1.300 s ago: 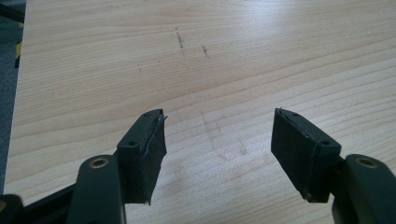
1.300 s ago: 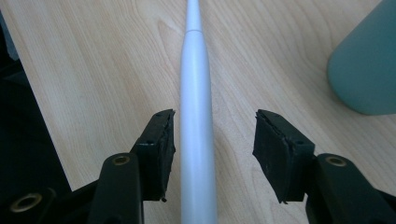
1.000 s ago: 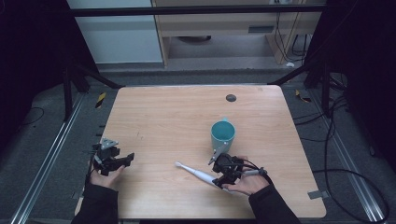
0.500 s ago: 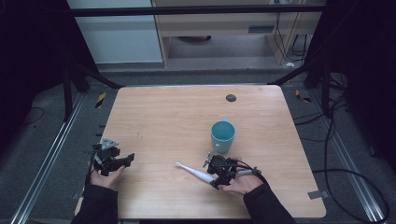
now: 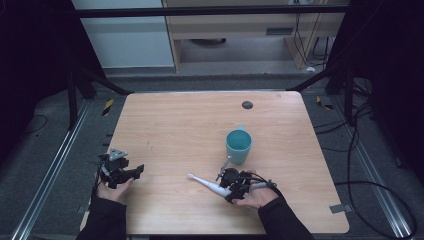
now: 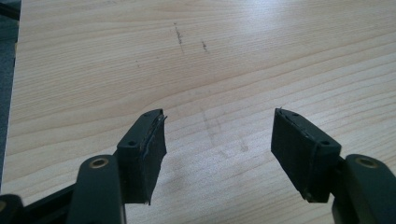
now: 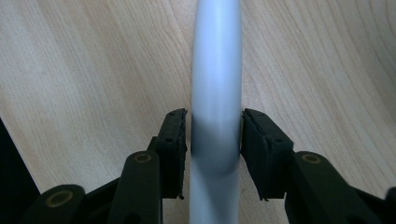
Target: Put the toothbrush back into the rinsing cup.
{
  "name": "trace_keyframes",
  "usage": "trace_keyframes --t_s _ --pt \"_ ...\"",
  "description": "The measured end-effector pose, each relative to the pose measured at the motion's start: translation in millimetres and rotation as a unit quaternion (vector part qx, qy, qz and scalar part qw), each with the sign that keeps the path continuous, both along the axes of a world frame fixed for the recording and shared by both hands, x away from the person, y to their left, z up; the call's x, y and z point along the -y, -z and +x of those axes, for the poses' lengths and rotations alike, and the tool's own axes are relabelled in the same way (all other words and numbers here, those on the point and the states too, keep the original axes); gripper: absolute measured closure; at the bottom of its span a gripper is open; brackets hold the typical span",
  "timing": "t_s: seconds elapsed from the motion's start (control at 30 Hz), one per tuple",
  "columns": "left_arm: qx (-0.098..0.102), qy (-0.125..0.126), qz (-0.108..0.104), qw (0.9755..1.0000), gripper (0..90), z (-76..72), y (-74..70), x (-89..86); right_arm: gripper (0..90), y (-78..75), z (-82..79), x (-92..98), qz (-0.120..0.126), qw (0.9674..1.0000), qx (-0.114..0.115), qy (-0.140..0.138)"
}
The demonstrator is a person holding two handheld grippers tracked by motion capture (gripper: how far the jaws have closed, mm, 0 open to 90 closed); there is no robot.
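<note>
Right tool (image 5: 231, 186): the white toothbrush (image 5: 205, 182) sits between its jaws, handle running straight ahead of the tool along the jaw line. In the right gripper view both pads close against the handle's (image 7: 215, 93) sides, pinching it; the right tool (image 7: 214, 144) is low over the bench (image 7: 84, 70). In the high view the brush head end extends out from the tool's front, away from the hand (image 5: 252, 196), lying on or just above the wood; cannot tell which.

Toothbrush: white, smooth, rounded handle, thick at the grasped end and tapering to a thin tip.

Teal cup (image 5: 238, 146): upright, open top, near the right tool on its far side, apart from it.

Left tool (image 5: 131, 173): jaws spread wide, nothing between them, bare bench (image 6: 210, 60) ahead of the left tool (image 6: 219, 140). It is well apart from the toothbrush, near the bench's (image 5: 185, 120) left edge.
</note>
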State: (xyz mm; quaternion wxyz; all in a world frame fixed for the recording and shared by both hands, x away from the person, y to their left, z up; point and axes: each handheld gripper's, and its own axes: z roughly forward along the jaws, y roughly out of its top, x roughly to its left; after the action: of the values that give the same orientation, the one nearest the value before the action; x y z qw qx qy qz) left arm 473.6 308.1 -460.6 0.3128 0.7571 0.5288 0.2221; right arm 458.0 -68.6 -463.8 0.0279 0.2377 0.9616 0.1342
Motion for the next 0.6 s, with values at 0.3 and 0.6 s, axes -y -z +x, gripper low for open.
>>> trace_keyframes --t_s 0.3,0.6 --pt "0.000 0.000 0.000 1.0000 34.8 -0.1 -0.1 -0.4 65.2 3.6 0.8 -2.7 -0.014 0.9999 -0.006 0.007" --pt "-0.001 -0.001 0.001 1.0000 34.8 0.3 0.2 -0.6 66.1 3.1 0.3 -4.0 -0.013 0.9997 -0.004 0.018"
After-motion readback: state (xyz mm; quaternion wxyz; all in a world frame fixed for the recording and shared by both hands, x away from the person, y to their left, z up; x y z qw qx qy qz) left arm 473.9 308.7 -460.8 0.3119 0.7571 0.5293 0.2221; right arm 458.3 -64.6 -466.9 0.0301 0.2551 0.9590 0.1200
